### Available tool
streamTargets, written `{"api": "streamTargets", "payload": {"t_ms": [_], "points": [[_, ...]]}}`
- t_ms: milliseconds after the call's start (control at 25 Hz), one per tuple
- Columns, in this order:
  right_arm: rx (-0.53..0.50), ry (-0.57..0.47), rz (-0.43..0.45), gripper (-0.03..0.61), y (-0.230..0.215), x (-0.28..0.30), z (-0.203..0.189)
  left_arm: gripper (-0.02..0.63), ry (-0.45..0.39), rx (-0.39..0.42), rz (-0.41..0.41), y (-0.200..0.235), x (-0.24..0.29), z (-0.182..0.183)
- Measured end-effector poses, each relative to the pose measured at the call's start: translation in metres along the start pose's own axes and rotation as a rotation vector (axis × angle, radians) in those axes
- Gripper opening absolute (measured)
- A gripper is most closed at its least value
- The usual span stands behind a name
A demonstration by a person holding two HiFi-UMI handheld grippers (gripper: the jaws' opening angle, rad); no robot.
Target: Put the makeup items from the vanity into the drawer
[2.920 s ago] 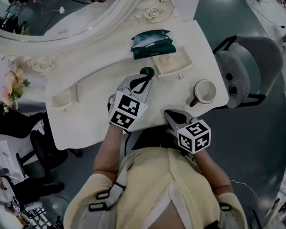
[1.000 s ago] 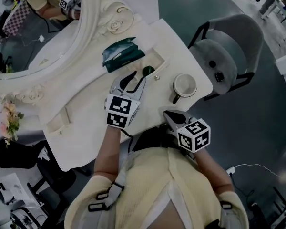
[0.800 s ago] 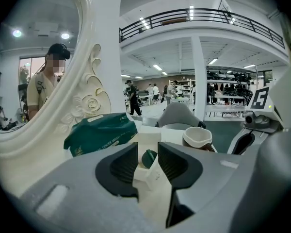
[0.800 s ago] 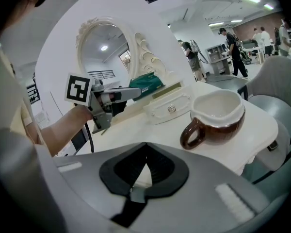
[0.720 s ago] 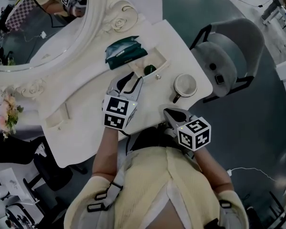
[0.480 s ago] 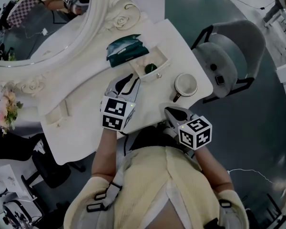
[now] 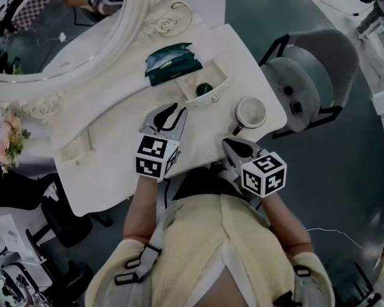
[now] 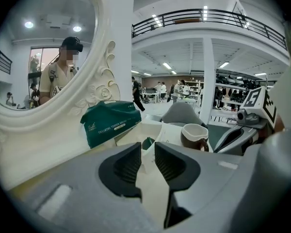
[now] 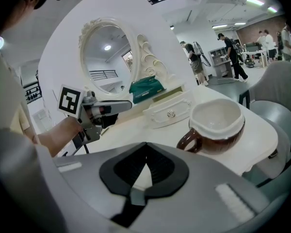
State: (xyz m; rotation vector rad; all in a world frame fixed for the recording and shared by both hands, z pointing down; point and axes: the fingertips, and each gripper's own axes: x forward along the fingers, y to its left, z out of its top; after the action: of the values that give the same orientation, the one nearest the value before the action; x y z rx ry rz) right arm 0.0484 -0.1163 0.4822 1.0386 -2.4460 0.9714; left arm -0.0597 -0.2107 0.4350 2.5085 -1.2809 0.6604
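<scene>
Now, over the vanity (image 7: 115, 165), the open drawer (image 7: 221, 85) lies just ahead of the drawn-back left gripper (image 7: 175, 110), its jaws just narrowed, still apart, empty; right gripper (image 7: 229, 144) closed, empty. Green makeup pot (image 7: 205, 89) rests inside the drawer: delivered.

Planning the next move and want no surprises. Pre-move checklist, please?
1. Green item inside the drawer: ok.
2. Left tool empty: ok. Its jaws have just been closing, a small gap remains, and nothing is between them.
3. Right tool shut and empty: ok.
4. Drawer shut: not ok, it stands open.
5. More makeup left on the vanity: cannot tell. Only a teal pack and a mug show.
</scene>
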Motion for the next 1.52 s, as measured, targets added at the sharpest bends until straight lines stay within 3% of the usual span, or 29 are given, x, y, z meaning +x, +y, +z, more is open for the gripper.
{"api": "streamTargets", "payload": {"t_ms": [680,1240,1520], "points": [[-0.018,0.001,0.008,0.0,0.007,0.007,0.005,0.091,0.046,-0.075,-0.052,-0.019,-0.011,-0.034],[-0.076,-0.025,-0.027,0.0,0.01,0.008,0.01,0.073,0.091,-0.089,-0.104,-0.038,-0.016,-0.056],[-0.056,-0.038,-0.037,0.0,0.01,0.005,0.012,0.072,0.089,-0.077,-0.106,-0.039,-0.017,-0.055]]}}
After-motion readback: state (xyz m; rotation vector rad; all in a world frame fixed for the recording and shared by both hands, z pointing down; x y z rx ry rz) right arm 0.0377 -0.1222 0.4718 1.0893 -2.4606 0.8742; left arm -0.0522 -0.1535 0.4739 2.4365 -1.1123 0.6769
